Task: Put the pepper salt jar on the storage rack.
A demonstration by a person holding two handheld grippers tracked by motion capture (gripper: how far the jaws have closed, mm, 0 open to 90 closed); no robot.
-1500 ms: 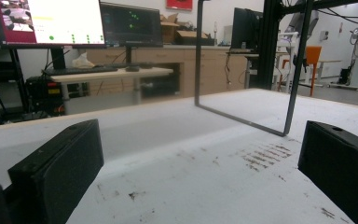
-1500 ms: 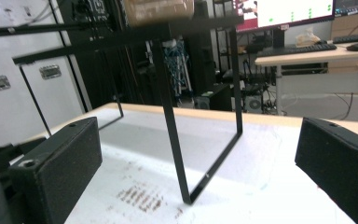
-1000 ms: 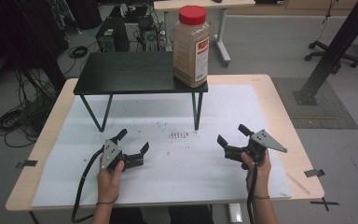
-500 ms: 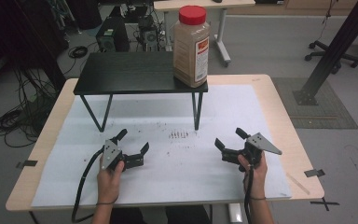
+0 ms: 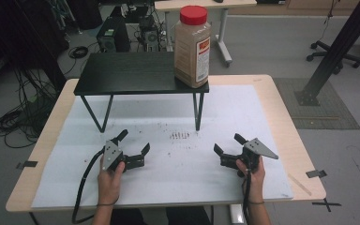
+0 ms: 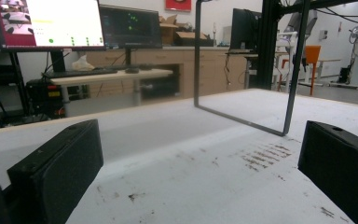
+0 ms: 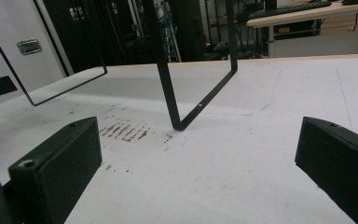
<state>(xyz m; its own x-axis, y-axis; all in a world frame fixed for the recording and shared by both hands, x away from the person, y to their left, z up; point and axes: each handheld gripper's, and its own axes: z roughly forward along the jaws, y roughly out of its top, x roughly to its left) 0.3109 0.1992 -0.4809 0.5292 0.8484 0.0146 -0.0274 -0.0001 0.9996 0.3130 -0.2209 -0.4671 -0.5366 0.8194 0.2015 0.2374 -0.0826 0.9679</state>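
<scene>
From the high view, the black stand [image 5: 136, 73] sits on the white sheet [image 5: 168, 154] toward the table's far side, and the jar [image 5: 193, 46] with a red lid stands upright on the stand's right end. The left gripper [image 5: 135, 147] lies low on the sheet in front of the stand's left legs, held by the person's left hand [image 5: 108, 174], its 2 jaws spread wide with nothing between them. The right gripper [image 5: 227, 146] rests in front of and to the right of the stand's right legs, held by the right hand [image 5: 251, 172], its 2 jaws likewise parted and empty. A patch of brown marks [image 5: 179, 135] lies on the sheet just in front of the stand's right legs, between the 2 grippers.

In the left gripper view, the 2 black jaws stand far apart at the bottom corners, and a leg frame [image 6: 247, 119] of the stand rises ahead, with the brown marks [image 6: 263, 156] just before it.

In the right gripper view, the jaws are again wide apart and hold nothing; a leg frame [image 7: 200, 105] of the stand meets the sheet ahead, with the brown marks [image 7: 123, 129] just left of its foot.
</scene>
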